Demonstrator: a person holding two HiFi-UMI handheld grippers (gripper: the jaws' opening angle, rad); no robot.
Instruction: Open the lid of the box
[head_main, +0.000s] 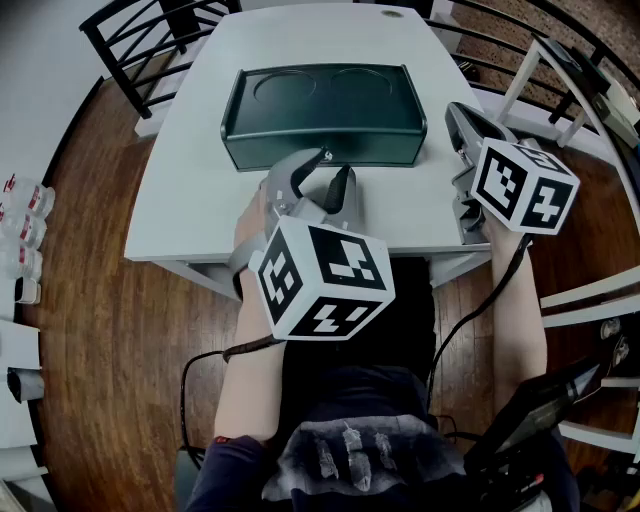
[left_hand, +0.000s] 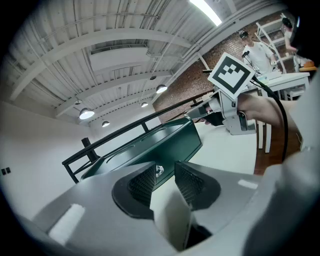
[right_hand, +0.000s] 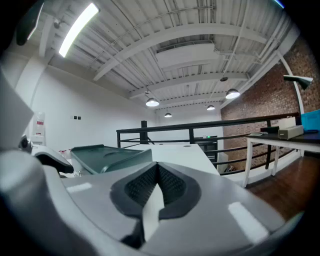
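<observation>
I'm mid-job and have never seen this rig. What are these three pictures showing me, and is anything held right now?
There is no robot arm. A person holds a two-jaw gripper in each hand. The head view comes from a camera on the person's head that looks down. The other two views come from cameras on the grippers that look along their jaws. On the white table stands a dark green box with its lid closed. The left gripper has its jaws apart and points at a small shiny catch on the box's front. It grips nothing. The right gripper is by the box's right end, with its jaws together and empty.
</observation>
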